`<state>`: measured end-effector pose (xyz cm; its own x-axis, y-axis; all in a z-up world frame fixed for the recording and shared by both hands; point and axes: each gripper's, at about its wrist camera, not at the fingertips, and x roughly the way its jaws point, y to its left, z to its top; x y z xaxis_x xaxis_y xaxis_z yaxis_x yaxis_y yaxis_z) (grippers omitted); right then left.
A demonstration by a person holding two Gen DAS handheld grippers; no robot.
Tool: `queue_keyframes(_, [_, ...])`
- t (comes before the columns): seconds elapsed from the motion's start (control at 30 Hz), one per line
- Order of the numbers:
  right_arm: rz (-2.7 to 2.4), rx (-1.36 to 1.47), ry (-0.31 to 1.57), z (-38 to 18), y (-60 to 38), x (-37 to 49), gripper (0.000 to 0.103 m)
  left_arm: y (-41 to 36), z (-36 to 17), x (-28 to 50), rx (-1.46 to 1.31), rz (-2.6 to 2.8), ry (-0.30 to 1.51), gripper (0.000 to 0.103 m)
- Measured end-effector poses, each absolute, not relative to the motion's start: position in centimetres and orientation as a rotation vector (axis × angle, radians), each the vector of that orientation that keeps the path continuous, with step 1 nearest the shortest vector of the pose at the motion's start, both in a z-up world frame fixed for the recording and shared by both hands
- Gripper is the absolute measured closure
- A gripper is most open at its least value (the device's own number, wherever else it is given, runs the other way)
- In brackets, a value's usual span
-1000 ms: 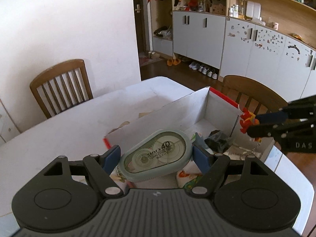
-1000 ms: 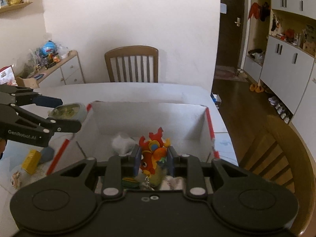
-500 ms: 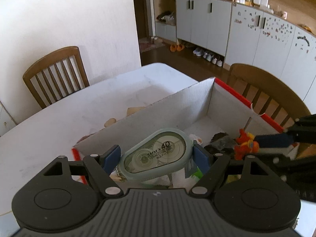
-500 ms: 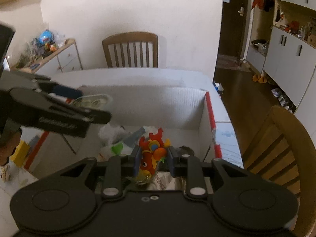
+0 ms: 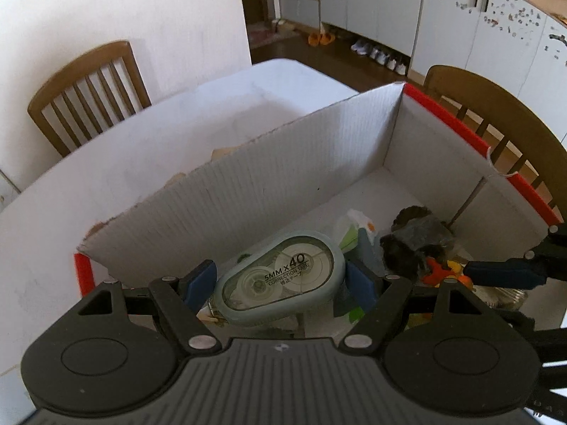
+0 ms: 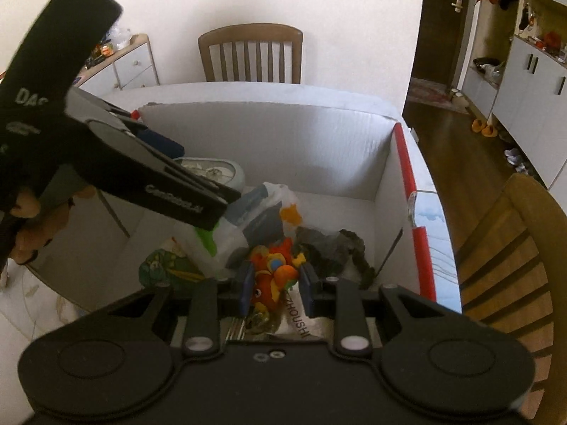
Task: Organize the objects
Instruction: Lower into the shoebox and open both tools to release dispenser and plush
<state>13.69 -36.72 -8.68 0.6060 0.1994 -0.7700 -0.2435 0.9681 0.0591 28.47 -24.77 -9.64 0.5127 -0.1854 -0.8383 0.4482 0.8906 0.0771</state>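
Left gripper (image 5: 280, 283) clamps a correction tape (image 5: 283, 279) over the open box (image 5: 290, 163). Right gripper (image 6: 276, 285) clamps an orange toy (image 6: 274, 276) low inside the box, above clutter.

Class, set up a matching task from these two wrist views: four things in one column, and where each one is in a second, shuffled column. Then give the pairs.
Things
1. correction tape
2. orange plush toy
3. dark crumpled cloth
4. wooden chair

Places
A. against the wall beyond the table
B. between the left gripper's fingers
C. lying on the box floor
D. between the right gripper's fingers

Pairs: 1-B, 2-D, 3-C, 4-A
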Motion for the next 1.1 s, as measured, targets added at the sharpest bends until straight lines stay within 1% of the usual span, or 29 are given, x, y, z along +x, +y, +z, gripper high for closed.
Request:
queue_keyframes(0.27, [0.265, -0.051, 0.897, -9.0, -36.8, 14.2, 0.078, -25.1, -9.9, 28.8, 0.309, -0.388, 0.974, 0.023])
queue_keyframes(0.5, [0.26, -0.045, 0.918, -9.3, -37.0, 14.4, 0.072, -25.0, -10.0, 28.8, 0.305, -0.387, 0.982, 0.023])
queue_keyframes(0.57, [0.255, -0.047, 0.919, -9.2, -37.0, 14.4, 0.068, -24.9, -9.9, 28.7, 0.296, -0.384, 0.983, 0.023])
queue_keyframes(0.63, [0.253, -0.04, 0.917, -9.1, -37.1, 14.3, 0.061, -24.7, -9.7, 28.7, 0.28, -0.385, 0.986, 0.023])
queue_keyframes(0.8, [0.249, -0.025, 0.911, -8.7, -37.3, 13.9, 0.058, -24.2, -9.2, 28.3, 0.254, -0.386, 0.974, 0.023])
queue_keyframes(0.87, [0.25, -0.016, 0.906, -8.3, -37.3, 13.6, 0.053, -24.0, -8.9, 28.0, 0.247, -0.387, 0.967, 0.023])
queue_keyframes(0.9, [0.251, -0.011, 0.9, -8.1, -37.4, 13.5, 0.047, -24.0, -8.8, 27.9, 0.246, -0.387, 0.963, 0.023])
queue_keyframes(0.93, [0.251, -0.011, 0.892, -7.9, -37.3, 13.3, 0.044, -23.9, -8.6, 27.7, 0.246, -0.385, 0.958, 0.023])
queue_keyframes(1.1, [0.252, -0.014, 0.866, -6.9, -37.2, 12.6, 0.041, -23.5, -7.8, 26.8, 0.239, -0.384, 0.938, 0.023])
